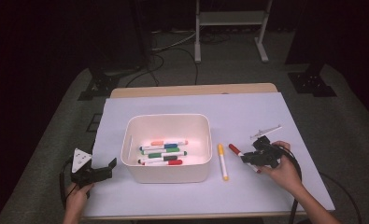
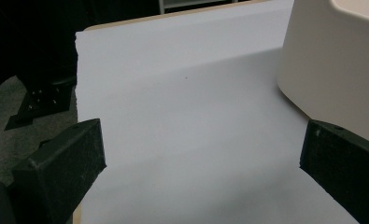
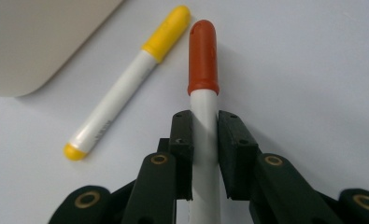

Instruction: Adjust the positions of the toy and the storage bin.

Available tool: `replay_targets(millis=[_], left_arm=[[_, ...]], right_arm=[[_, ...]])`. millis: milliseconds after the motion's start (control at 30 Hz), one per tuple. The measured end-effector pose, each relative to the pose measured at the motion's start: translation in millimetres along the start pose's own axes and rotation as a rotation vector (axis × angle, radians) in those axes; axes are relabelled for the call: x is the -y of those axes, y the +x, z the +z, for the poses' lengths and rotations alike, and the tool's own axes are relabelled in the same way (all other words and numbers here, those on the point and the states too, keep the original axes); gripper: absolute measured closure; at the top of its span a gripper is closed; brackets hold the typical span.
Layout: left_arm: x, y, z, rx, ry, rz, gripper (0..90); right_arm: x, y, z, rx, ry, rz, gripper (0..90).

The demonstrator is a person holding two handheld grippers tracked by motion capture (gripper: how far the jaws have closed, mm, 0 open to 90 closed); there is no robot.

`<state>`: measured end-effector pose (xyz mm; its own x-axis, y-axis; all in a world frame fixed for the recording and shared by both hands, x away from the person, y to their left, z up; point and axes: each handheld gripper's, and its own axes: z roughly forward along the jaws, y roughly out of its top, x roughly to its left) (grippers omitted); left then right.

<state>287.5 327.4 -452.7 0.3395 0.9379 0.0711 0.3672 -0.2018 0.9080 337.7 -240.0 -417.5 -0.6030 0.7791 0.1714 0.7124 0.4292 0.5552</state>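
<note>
Red marker (image 3: 203, 98) is clamped between the jaws of the right gripper (image 3: 204, 135), the pads pressed on both sides of its white barrel. Its cap is a dull orange-red, rounded at the tip, with a narrow slot seen near the top; the barrel below is plain white and runs back between the jaws toward the camera. In the high view the red marker (image 1: 235, 150) is seen sticking out of the right gripper (image 1: 247, 157) toward the bin, cap end leading, over the white sheet (image 1: 247, 112) to the right of the bin (image 1: 166, 175). Whether it is lifted clear of the sheet cannot be told.

Just beside it a yellow marker (image 3: 126, 86) is laid on the sheet, white-bodied with a yellow cap and a yellow end plug, small grey print on its barrel. In the high view the yellow marker (image 1: 223, 162) is seen between the bin and the red one, apart from both.

Several markers (image 1: 163, 152) with orange, blue, green and red caps are laid side by side inside the white bin.

The left gripper (image 1: 102, 170) is held at the left of the bin with jaws spread wide and nothing between them; bare sheet is seen between them in the left gripper view.
</note>
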Motion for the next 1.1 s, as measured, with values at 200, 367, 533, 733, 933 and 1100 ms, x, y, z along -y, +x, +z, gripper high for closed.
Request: replay_targets(millis=[200,367,533,733,933,1100], left_arm=[[0.0,-0.1,0.0,-0.002,0.001,0.0,0.0],[0.0,-0.1,0.0,-0.002,0.0,0.0,0.0],[0.0,-0.2,0.1,-0.002,0.001,0.0,0.0],[0.0,-0.1,0.1,-0.001,0.0,0.002,0.0],[0.0,-0.2,-0.3,0.001,0.0,0.001,0.0],[0.2,-0.1,-0.2,0.003,-0.006,-0.001,0.0]], right_arm=[[-5.6,10.9,-19.8,-0.065,-0.039,-0.018,75.9],[-13.5,21.0,-37.9,-0.108,-0.074,-0.03,75.9],[-28.6,36.3,-61.1,-0.135,-0.112,-0.07,75.9],[-49.5,57.2,-81.5,-0.147,-0.137,-0.138,75.9],[-70.4,80.9,-92.1,-0.183,-0.142,-0.2,75.9],[-88.3,101.6,-91.4,-0.228,-0.127,-0.253,75.9]])
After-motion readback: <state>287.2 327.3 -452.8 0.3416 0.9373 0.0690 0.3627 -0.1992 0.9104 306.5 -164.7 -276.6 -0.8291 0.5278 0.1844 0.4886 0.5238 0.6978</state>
